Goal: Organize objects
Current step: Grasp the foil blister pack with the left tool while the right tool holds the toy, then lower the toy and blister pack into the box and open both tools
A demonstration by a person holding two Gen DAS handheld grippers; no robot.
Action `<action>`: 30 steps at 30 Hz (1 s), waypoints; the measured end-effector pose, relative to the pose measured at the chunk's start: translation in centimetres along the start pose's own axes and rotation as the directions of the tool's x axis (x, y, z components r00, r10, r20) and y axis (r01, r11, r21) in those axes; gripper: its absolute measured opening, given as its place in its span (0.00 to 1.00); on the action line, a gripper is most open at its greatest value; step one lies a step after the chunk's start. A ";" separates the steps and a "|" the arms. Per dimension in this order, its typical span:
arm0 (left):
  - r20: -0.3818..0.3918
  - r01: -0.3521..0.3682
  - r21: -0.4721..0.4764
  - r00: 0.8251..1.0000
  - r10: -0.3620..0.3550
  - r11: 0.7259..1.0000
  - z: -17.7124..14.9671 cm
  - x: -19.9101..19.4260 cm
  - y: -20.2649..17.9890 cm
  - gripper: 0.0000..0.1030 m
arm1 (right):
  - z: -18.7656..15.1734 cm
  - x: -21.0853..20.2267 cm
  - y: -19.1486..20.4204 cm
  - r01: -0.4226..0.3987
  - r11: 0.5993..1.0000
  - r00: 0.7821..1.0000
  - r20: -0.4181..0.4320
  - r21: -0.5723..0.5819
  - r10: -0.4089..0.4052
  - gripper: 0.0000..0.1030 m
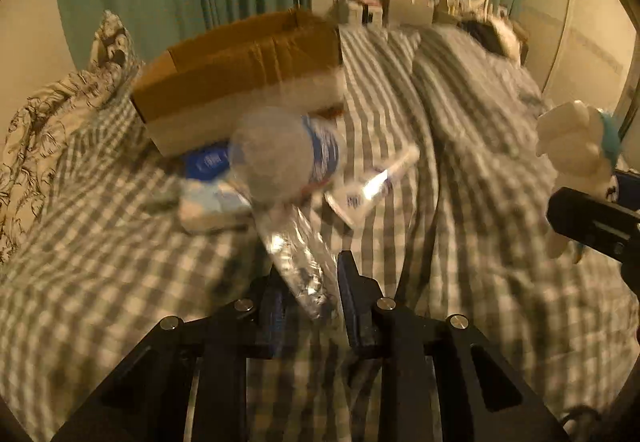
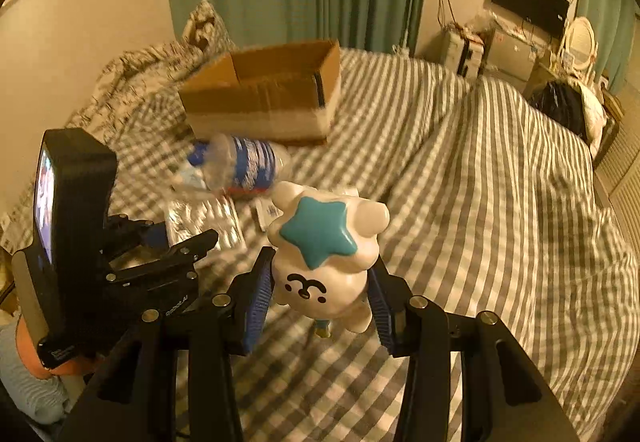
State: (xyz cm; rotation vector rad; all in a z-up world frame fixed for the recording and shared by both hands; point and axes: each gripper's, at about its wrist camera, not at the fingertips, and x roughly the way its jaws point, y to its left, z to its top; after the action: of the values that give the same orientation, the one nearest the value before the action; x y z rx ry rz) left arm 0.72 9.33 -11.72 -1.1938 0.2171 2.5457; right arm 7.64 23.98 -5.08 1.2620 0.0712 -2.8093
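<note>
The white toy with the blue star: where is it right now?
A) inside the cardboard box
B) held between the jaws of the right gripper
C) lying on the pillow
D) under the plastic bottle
B: in the right wrist view the white toy sits pinched between the jaws of the right gripper, lifted above the checked bedcover, well short of the cardboard box.

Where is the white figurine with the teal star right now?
The white figurine is held off the checked bedspread between the right gripper's fingers, in front of the cardboard box; in the left wrist view it appears at the far right edge.
</note>
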 end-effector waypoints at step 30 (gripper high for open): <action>0.188 0.066 -0.044 0.981 -0.057 0.997 4.7 -6.8 4.1 0.06 | 5.4 -1.8 1.1 -0.001 0.997 0.992 0.125 -0.075 0.010 0.43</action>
State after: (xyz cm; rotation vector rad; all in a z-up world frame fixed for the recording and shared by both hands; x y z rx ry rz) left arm -0.04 5.25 -3.43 -0.9548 0.0717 2.6023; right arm 4.87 22.53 -0.17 1.0669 0.1650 -2.8444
